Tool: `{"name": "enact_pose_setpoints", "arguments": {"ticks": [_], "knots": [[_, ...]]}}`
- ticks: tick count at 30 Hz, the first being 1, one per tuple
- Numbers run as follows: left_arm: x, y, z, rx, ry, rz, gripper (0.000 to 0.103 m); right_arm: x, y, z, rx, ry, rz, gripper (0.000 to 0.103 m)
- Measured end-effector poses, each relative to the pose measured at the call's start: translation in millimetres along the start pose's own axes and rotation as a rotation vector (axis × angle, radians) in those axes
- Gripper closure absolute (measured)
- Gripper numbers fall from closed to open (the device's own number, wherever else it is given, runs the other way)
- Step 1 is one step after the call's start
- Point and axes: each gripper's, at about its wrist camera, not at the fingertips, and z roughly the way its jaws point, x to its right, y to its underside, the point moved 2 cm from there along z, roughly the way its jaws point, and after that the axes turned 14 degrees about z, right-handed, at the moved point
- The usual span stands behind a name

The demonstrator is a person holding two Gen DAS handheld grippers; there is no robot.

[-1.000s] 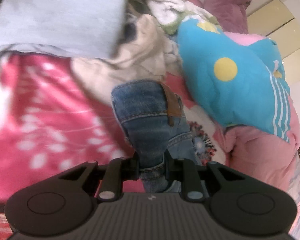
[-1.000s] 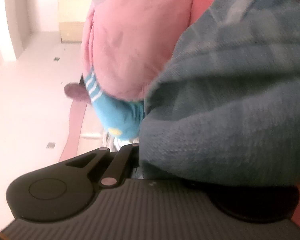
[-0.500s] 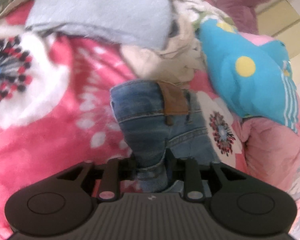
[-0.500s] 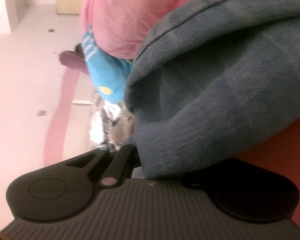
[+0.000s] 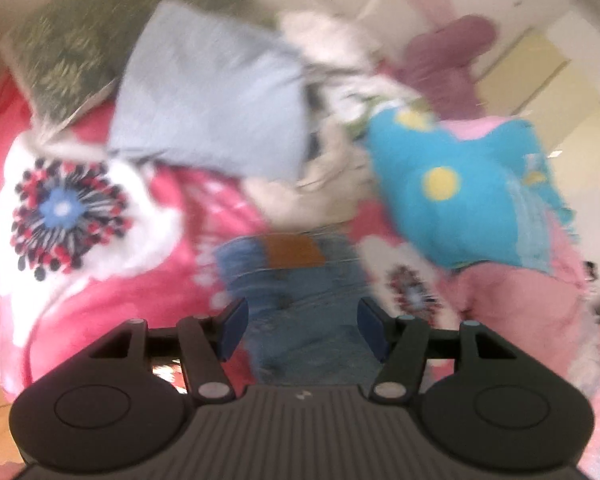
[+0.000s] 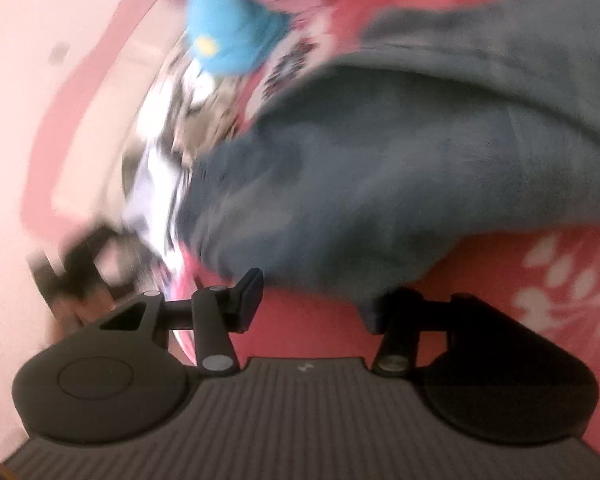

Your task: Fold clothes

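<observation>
Left wrist view: left gripper w/ jaws spread wide, nothing pinched between the blue pads. Jeans lie straight ahead in the gap between the fingers, folded, brown waistband patch facing up, resting on a pink floral blanket that covers the bed. Frame is blurred, so can't tell if the pads touch the denim.

Beyond the jeans, toward the far edge of the bed: a folded grey garment, a beige/white heap of clothes just beside it, and a green patterned cushion at the far left corner. To the right, a turquoise garment w/ yellow dots sits on a pale pink garment; a mauve plush item lies behind them.

Right wrist view: right gripper also spread apart, gripping nothing. The jeans fill most of the frame just ahead of the fingers; a denim edge overlaps the right finger, the left finger stands clear of it. Pink blanket beneath; turquoise garment at the far top. Heavy blur here too.
</observation>
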Motion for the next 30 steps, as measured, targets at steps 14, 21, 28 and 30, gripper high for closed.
{"name": "enact_pose_setpoints", "arguments": {"ticks": [14, 21, 28, 30], "knots": [[72.4, 57.2, 4.7, 0.194, 0.12, 0.182, 0.064, -169.4, -67.6, -22.0, 0.209, -0.156, -0.793, 0.055], [51.1, 72.2, 55.9, 0.085, 0.098, 0.133, 0.084, -210.0, -163.5, 140.3, -0.1, -0.158, -0.863, 0.055], [42.1, 80.2, 82.7, 0.018, 0.088, 0.127, 0.089, -192.7, -174.8, 294.4, -0.378, -0.045, -0.875, 0.056], [40.0, 83.7, 87.1, 0.001, 0.088, 0.12, 0.089, -183.0, -174.4, 311.2, -0.418, -0.033, -0.858, 0.056]]}}
